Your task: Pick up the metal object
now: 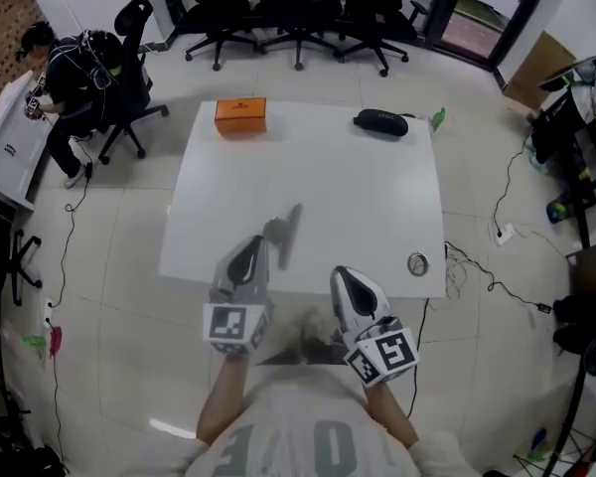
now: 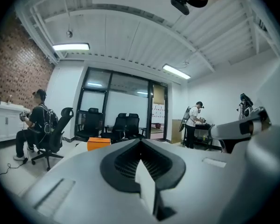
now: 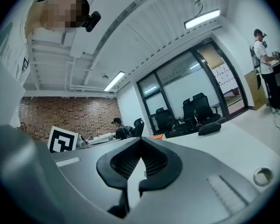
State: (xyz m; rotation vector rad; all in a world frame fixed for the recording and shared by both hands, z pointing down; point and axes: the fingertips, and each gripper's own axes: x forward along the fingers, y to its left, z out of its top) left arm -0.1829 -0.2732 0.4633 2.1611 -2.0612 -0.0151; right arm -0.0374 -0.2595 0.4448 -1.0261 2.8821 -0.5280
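A grey, metal-looking piece (image 1: 283,229) lies on the white table (image 1: 368,197), a little in from its near edge. My left gripper (image 1: 253,246) is just short of it at the table's front edge, its tips close to the piece's near end. In the left gripper view the left gripper (image 2: 141,143) has its jaws together with nothing between them, and the piece is hidden. My right gripper (image 1: 344,276) hangs over the front edge further right. In its own view the right gripper (image 3: 141,141) is shut and empty.
An orange box (image 1: 240,114) and a black case (image 1: 381,122) sit at the table's far edge. A round metal ring (image 1: 417,263) is set in the near right corner. Office chairs (image 1: 298,13) stand beyond. A seated person (image 1: 65,78) is at the left, and cables (image 1: 497,266) lie on the floor.
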